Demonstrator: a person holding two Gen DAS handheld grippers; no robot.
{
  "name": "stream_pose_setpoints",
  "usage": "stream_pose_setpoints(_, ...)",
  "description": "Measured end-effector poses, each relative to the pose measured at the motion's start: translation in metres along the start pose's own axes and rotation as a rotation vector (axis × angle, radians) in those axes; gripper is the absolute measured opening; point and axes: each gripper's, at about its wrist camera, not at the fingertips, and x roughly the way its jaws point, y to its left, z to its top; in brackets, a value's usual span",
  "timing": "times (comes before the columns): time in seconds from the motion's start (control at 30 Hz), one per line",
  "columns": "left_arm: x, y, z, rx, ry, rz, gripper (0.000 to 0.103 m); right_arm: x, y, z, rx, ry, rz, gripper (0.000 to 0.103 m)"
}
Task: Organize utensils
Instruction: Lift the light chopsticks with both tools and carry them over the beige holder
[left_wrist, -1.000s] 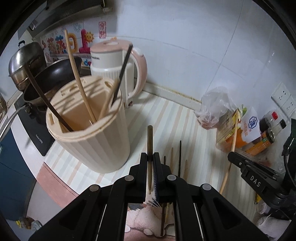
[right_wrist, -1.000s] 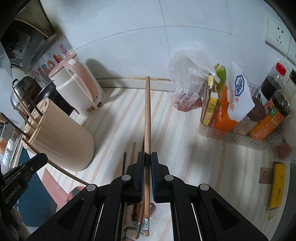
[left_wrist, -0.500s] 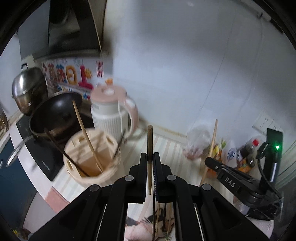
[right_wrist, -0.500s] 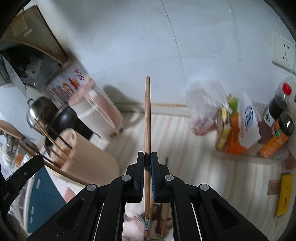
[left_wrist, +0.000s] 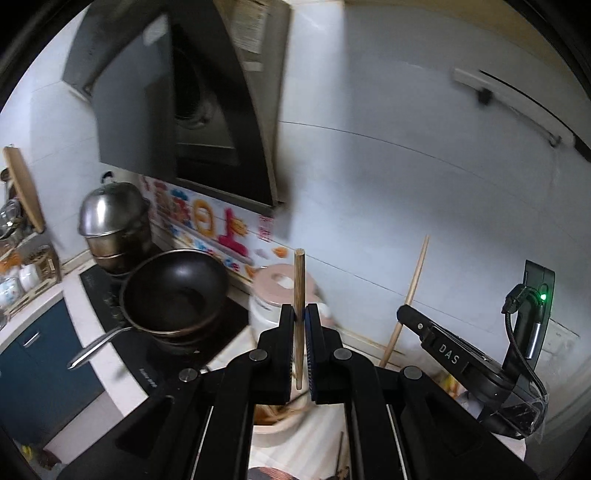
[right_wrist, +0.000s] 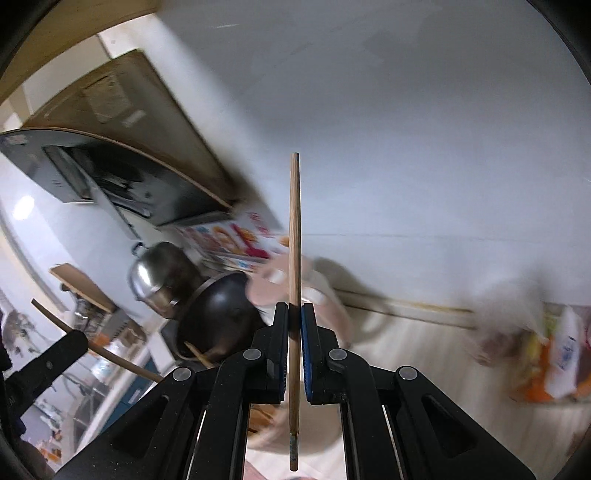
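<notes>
Wooden chopsticks are clamped in both of your tools. Your left hand-held gripper (left_wrist: 300, 317) is closed on a short brown chopstick (left_wrist: 298, 280), which stands nearly upright between the pads, its top end above the jaw tips and its lower end showing below them. Your right hand-held gripper (right_wrist: 294, 314) is likewise closed, pinching a long pale chopstick (right_wrist: 294, 229) near its lower third; the stick runs straight up the middle of that view and a printed band marks its bottom end. In the left wrist view the right tool appears at the right edge with the pale stick leaning up and to the right against the wall.

Directly below and behind the left jaws you have the beige utensil holder (left_wrist: 275, 430), only its rim and a little of its inside visible; the contents are too hidden to identify. Behind it stands a pink-lidded kettle (left_wrist: 275, 288) on the striped worktop (left_wrist: 314, 443). Further left, a black wok (left_wrist: 173, 295) sits on the cooktop, with a steel pot (left_wrist: 110, 221) behind it and the range hood (left_wrist: 177, 99) above.

The right wrist view is motion-blurred; bags and bottles at its right edge cannot be told apart.
</notes>
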Motion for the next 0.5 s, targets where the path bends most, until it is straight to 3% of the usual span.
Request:
stream_pose_setpoints(0.2, 0.015, 0.024, -0.007, -0.036, 0.009, 0.073, 0.004, 0.037, 0.040, -0.008, -0.066, -0.026, 0.042, 0.007)
stream_pose_setpoints(0.4, 0.053, 0.039, -0.024, -0.052, 0.066, 0.111, 0.004, 0.073, 0.046, -0.032, -0.102, -0.045, 0.025, 0.007)
stream_pose_setpoints(0.5, 0.059, 0.043, -0.026, -0.040, 0.042, 0.139, 0.004, 0.086, 0.043, -0.047, -0.098, -0.065, 0.017, 0.007)
